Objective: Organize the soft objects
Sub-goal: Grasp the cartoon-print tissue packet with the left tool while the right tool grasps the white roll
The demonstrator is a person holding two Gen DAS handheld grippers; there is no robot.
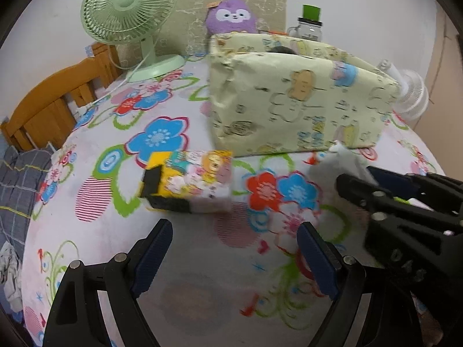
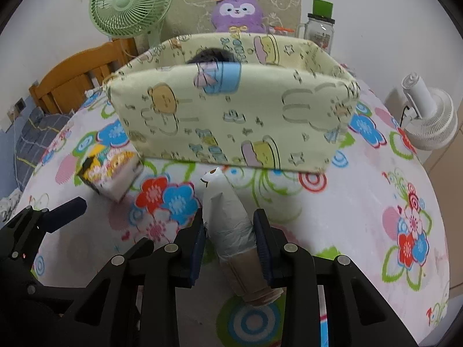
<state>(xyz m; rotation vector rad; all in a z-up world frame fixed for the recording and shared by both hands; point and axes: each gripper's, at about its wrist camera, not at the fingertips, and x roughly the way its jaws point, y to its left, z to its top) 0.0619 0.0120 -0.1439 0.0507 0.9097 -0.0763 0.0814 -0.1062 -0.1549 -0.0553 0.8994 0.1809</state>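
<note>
**Roll clamped, tissue pack outstanding**

Ahead of both hand-held grippers stands the fabric storage bin [image 2: 231,115], a dark item already showing inside; judged partly filled. On the floral bedspread [image 2: 361,202], the tissue pack [image 1: 191,182] lies just beyond the left hand-held gripper [image 1: 234,248], whose jaws stand apart and empty. The right hand-held gripper [image 2: 230,240] is clamped on the plastic-wrapped roll [image 2: 225,217], short of the bin.
</note>
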